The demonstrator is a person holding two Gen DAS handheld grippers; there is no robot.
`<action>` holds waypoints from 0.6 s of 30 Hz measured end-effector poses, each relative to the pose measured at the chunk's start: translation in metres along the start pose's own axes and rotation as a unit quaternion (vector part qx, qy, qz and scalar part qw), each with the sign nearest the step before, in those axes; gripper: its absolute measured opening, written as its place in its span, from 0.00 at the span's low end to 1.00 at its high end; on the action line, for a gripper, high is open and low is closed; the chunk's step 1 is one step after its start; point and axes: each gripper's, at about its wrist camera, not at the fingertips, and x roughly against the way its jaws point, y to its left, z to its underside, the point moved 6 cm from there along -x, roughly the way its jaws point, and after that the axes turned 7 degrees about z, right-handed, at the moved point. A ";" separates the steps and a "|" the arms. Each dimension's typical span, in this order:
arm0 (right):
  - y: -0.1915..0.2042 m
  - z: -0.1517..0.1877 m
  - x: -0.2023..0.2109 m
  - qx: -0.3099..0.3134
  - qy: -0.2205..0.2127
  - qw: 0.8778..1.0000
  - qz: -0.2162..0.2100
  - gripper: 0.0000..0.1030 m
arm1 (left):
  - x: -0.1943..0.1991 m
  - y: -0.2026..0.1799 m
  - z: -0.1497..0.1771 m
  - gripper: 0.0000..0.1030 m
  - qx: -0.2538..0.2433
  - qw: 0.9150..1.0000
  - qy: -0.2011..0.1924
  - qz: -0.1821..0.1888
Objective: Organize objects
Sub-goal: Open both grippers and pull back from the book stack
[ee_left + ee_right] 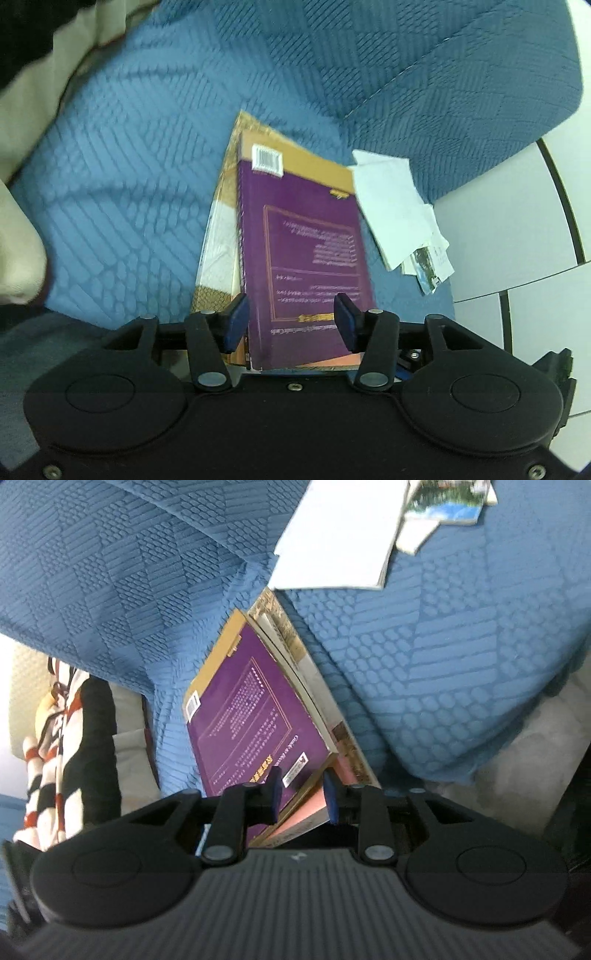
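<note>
Left wrist view: the left gripper (291, 317), black with blue pads, stands about half open. A purple-backed paperback book (306, 251) with an orange-tan border lies under the gap; the pads do not press on it. The book tops a small stack of books (218, 251) on a blue quilted textured sofa cover (129, 166). A white barcode label (266, 161) sits at the book's 12 o'clock end. The cover text is too blurred to read.

At 2 o'clock from the stack lies a loose pile of white papers and photo booklets (399, 206). White floor tiles with dark joints (517, 229) fill the 3 o'clock edge. A beige cushion (22, 221) sits at 9 o'clock.

Right wrist view: the right gripper (302, 794) stands narrow, its pads at either side of the near corner of the stack; the right-hand pad looks to touch the edge, but whether the pads grip I cannot tell. A striped red, white and black cloth (66, 746) lies at 9 o'clock.
</note>
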 end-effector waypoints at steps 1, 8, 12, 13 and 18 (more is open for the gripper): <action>0.001 -0.002 0.006 0.007 -0.008 1.000 -0.005 0.27 | 0.004 -0.006 -0.001 0.46 -0.005 1.000 -0.005 0.000; 0.018 -0.023 0.066 0.091 -0.079 0.993 -0.016 0.27 | 0.035 -0.058 -0.001 0.46 -0.053 0.997 -0.047 0.006; 0.026 -0.028 0.097 0.153 -0.118 0.981 -0.002 0.27 | 0.047 -0.088 0.009 0.46 -0.090 0.994 -0.064 0.006; 0.028 -0.028 0.104 0.165 -0.124 0.978 -0.002 0.27 | 0.049 -0.095 0.012 0.46 -0.096 0.993 -0.067 0.005; 0.031 -0.028 0.140 0.210 -0.158 0.965 -0.007 0.27 | 0.059 -0.127 0.027 0.46 -0.124 0.989 -0.082 0.005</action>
